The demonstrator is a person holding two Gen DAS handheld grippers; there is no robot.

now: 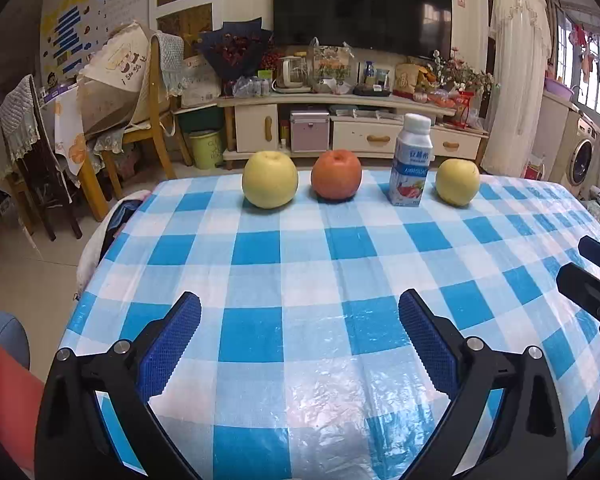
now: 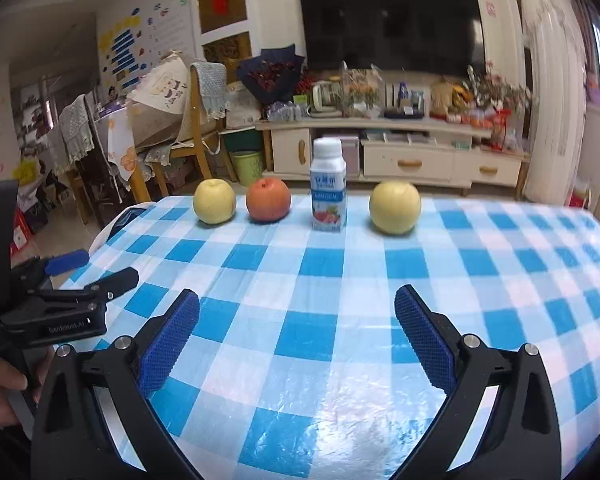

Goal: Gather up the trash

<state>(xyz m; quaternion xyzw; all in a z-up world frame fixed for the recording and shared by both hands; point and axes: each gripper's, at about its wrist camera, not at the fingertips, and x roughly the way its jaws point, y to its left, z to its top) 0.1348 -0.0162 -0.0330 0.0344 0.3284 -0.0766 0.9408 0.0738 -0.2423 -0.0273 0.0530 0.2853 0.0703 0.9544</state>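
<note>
A small white-capped milk bottle (image 1: 411, 162) with a blue label stands upright near the far edge of the table, also in the right wrist view (image 2: 328, 192). My left gripper (image 1: 300, 312) is open and empty over the near part of the blue-checked tablecloth (image 1: 300, 264), well short of the bottle. My right gripper (image 2: 297, 308) is open and empty too, at about the same distance. The left gripper shows at the left edge of the right wrist view (image 2: 88, 270). The right gripper's fingers (image 1: 592, 280) show at the right edge of the left wrist view.
A yellow apple (image 1: 270, 179), a red-orange apple (image 1: 336, 175) and another yellow apple (image 1: 457, 181) stand in a row with the bottle. A green bin (image 1: 206, 149) stands on the floor beyond the table, by wooden chairs (image 1: 156, 100) and a TV cabinet (image 1: 340, 120).
</note>
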